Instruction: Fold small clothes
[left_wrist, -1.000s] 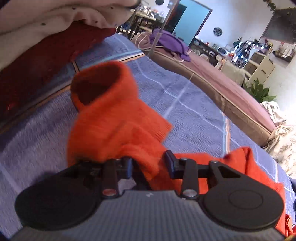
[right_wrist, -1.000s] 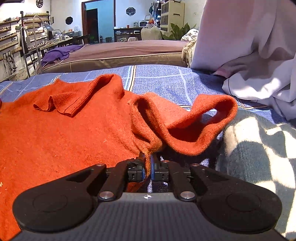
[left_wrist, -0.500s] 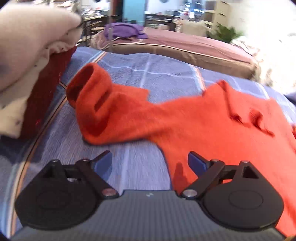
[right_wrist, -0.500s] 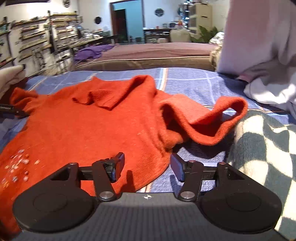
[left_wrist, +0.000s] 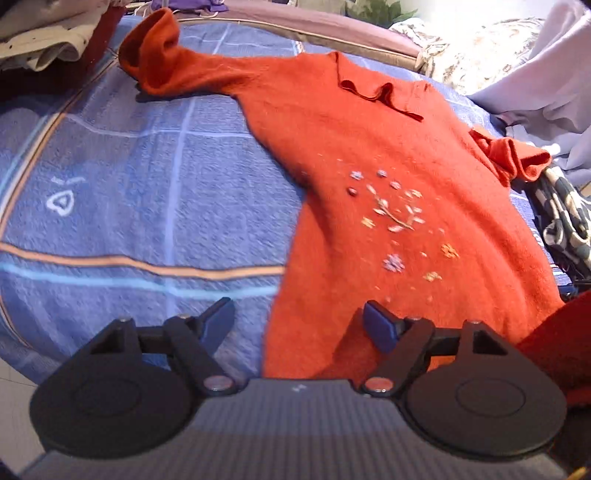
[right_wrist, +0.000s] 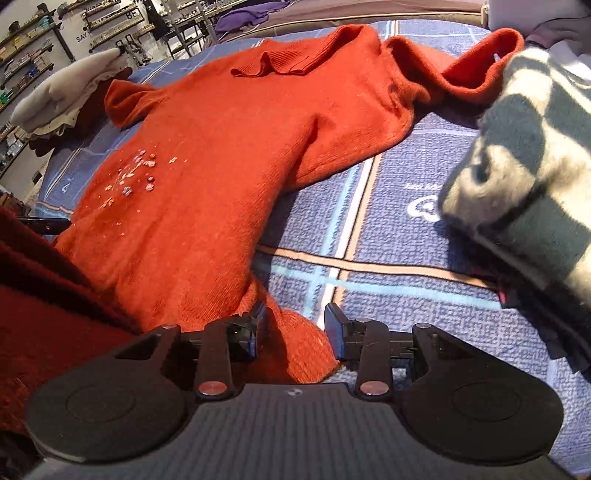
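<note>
An orange knit sweater with small embroidered flowers lies spread face up on the blue checked bedspread, one sleeve out to each side. My left gripper is open over the sweater's bottom left hem corner. In the right wrist view the sweater fills the left half. My right gripper is open, and the sweater's bottom right hem corner lies between its fingers.
A pile of cream and dark red clothes sits at the far left. A green and white checked garment lies at the right, close to the right sleeve. Pale cloth is heaped behind it. A dark red garment lies near the front.
Both grippers let go of the sleeve ends, opened, and pulled back to the sweater's bottom hem. The whole sweater now shows, lying flat.
</note>
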